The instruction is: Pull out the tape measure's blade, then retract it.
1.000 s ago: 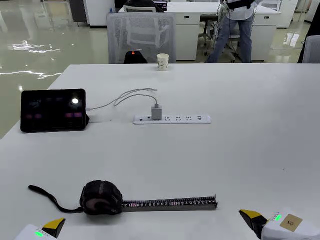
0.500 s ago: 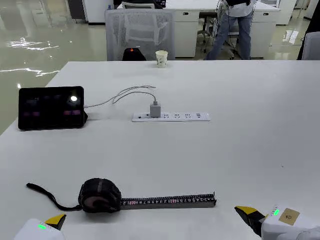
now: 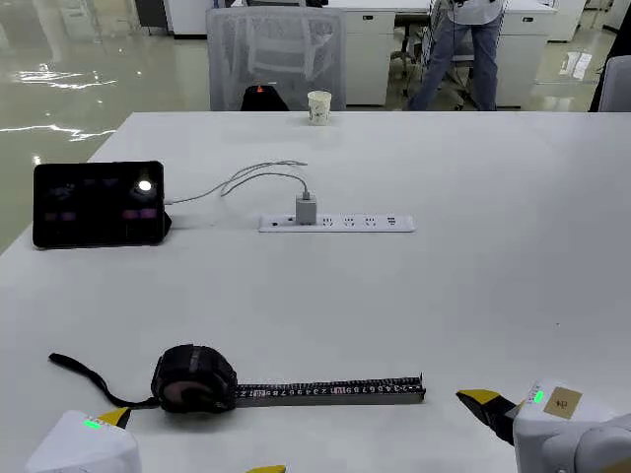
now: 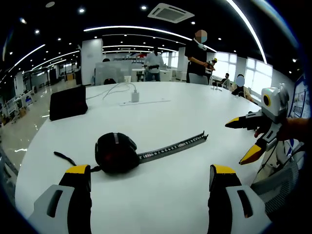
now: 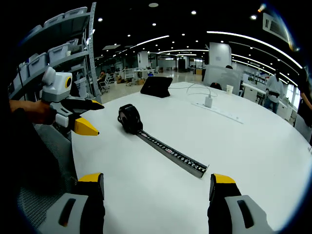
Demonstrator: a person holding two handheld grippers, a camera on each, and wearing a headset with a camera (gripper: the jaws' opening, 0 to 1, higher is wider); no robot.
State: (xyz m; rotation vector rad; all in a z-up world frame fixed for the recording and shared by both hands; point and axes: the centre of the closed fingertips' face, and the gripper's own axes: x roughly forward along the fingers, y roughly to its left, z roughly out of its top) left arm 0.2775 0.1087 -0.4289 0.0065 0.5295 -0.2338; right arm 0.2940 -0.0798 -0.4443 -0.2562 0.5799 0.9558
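Observation:
A black tape measure lies near the front of the white table, with its wrist strap trailing left. Its blade is pulled out to the right and lies flat, the end hook at its far end. My left gripper is open just in front of the case, touching nothing. In the left gripper view the case lies ahead between the wide-apart jaws of the gripper. My right gripper is open right of the blade tip. The right gripper view has the blade running toward that gripper.
A dark tablet stands at the left. A white power strip with a charger and cable lies mid-table. A paper cup sits at the far edge before a mesh chair. A person stands behind.
The head camera has shifted a little. My left gripper has come slightly forward, so a second yellow fingertip shows at the bottom edge. The tape measure and blade lie as before.

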